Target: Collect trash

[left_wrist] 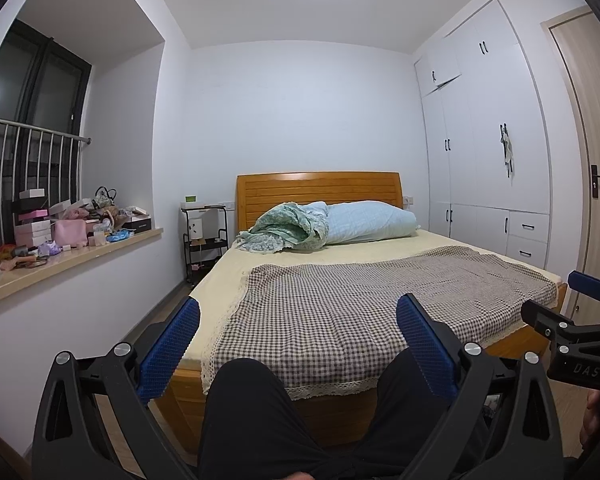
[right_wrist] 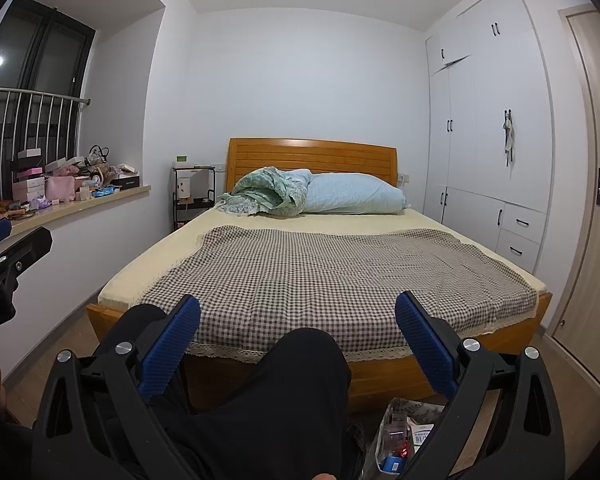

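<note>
Both handheld grippers face a wooden bed spread with a checked cloth, the person's dark-trousered knees in the foreground. The left gripper and right gripper are spread wide, grasping nothing. The right gripper's body, seen from the left wrist, reads "DAS". Trash sits in a clear bag on the floor at the foot of the bed, beneath the right gripper; its printing is too small to read. Boxes crowd the windowsill.

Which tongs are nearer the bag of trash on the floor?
Right. The right tongs hang open just above and left of the trash bag; the left tongs, also open, sit further left, beyond the person's knee.
</note>
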A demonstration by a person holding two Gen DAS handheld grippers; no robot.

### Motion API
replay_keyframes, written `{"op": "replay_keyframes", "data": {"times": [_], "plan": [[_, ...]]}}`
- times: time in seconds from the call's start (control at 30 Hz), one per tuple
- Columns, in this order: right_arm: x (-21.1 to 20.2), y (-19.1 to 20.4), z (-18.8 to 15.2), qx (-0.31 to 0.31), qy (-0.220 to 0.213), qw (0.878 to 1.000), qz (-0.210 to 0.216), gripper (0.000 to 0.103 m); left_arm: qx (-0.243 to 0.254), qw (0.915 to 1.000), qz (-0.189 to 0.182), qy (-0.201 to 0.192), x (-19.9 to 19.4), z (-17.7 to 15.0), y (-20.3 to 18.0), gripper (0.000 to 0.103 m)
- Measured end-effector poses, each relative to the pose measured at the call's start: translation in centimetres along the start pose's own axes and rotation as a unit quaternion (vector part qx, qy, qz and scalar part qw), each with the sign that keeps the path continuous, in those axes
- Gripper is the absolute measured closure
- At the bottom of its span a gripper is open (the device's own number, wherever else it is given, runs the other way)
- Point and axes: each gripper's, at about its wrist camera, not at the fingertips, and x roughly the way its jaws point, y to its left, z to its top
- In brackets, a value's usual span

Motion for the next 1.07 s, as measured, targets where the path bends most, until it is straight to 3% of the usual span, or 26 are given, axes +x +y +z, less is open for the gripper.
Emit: {"op": "replay_keyframes", "data": {"times": [0.9, 1.0, 1.07], "plan": [[0.4, -0.4, 0.0, 0.008, 0.006, 1.0, -0.002, 0.009, 0.001, 0.9999, -0.003, 0.01, 0.5, -0.2, -0.7, 0.008], [1.7, -1.1, -0.1, 0.013, 0.001, 1.0, 0.001, 0.009, -0.012, 0.9997, -0.007, 0.022, 2.5, -0.2, 0.3, 0.007], [3.7, -1.9, 0.0, 0.02, 0.018, 1.0, 0.004, 0.009, -0.015, 0.9982, 0.009, 0.058, 6.6, -0.5, 1.6, 0.007]]}}
